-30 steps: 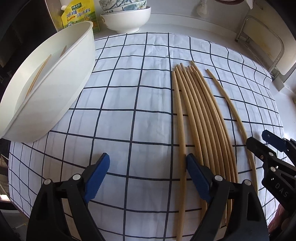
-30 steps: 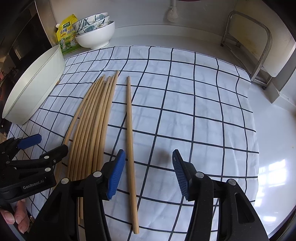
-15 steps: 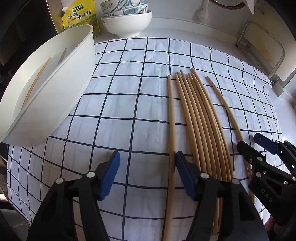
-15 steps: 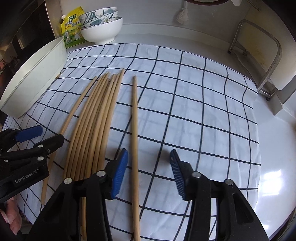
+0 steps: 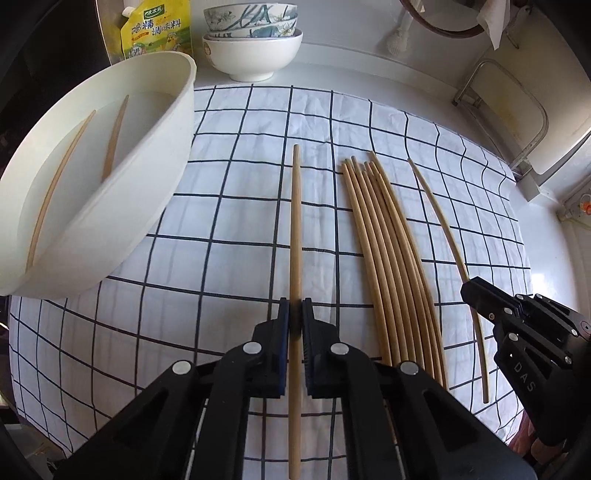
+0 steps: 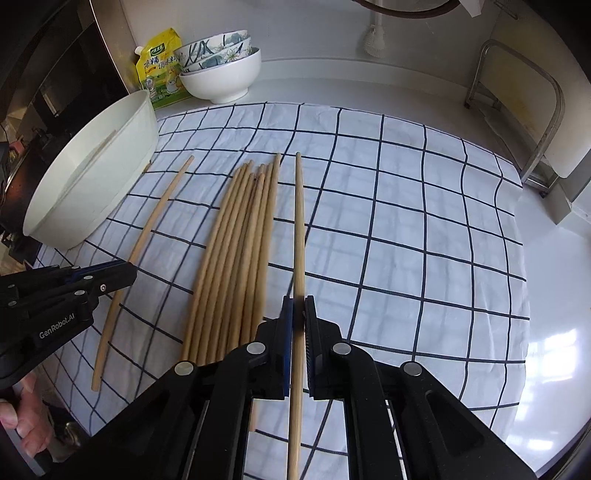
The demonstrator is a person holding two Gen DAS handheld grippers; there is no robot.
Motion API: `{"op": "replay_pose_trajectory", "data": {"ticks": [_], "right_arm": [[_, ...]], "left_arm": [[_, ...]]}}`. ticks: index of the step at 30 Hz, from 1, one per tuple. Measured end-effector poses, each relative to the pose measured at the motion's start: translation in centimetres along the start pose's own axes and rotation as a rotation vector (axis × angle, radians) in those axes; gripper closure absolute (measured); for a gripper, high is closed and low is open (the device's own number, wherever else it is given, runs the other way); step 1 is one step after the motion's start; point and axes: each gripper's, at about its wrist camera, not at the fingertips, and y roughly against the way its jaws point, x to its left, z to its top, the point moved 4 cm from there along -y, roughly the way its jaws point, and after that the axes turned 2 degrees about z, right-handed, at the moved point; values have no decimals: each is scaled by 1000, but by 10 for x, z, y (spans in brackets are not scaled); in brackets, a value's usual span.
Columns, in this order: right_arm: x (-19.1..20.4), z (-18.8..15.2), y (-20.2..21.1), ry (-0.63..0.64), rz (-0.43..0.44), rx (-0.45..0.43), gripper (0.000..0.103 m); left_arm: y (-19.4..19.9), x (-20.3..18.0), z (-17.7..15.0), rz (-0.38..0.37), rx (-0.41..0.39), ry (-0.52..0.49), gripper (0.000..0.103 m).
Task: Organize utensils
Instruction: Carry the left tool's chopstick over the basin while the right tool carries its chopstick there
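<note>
Several wooden chopsticks (image 5: 388,251) lie bunched on a checked cloth; the bunch also shows in the right wrist view (image 6: 236,258). My left gripper (image 5: 295,317) is shut on one chopstick (image 5: 295,221), drawn left of the bunch. My right gripper (image 6: 298,314) is shut on another chopstick (image 6: 300,221), just right of the bunch. Each held stick shows in the other view: the left one (image 6: 147,236), the right one (image 5: 443,229). A white oval tub (image 5: 110,206) at the left holds two chopsticks (image 5: 110,144).
Stacked bowls (image 5: 253,48) and a yellow seasoning pouch (image 5: 155,29) stand behind the cloth (image 5: 229,221). A metal rack (image 6: 517,110) stands at the back right. White counter (image 6: 554,314) lies right of the cloth. The tub also shows in the right view (image 6: 92,184).
Both grippers were open a second ago and have shut, each on one chopstick. The left chopstick has been drawn left, away from the bunch.
</note>
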Motion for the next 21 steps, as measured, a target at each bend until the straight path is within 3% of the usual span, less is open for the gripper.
{"op": "replay_pose_trajectory", "data": {"ticks": [7, 13, 21], "right_arm": [[40, 33, 40, 12, 41, -71, 97], [96, 75, 66, 82, 99, -145, 97], [181, 139, 56, 166, 201, -191, 97]], "left_arm": [[55, 31, 17, -17, -98, 26, 96], [108, 79, 41, 18, -197, 54, 95], [145, 155, 81, 104, -286, 97, 95]]}}
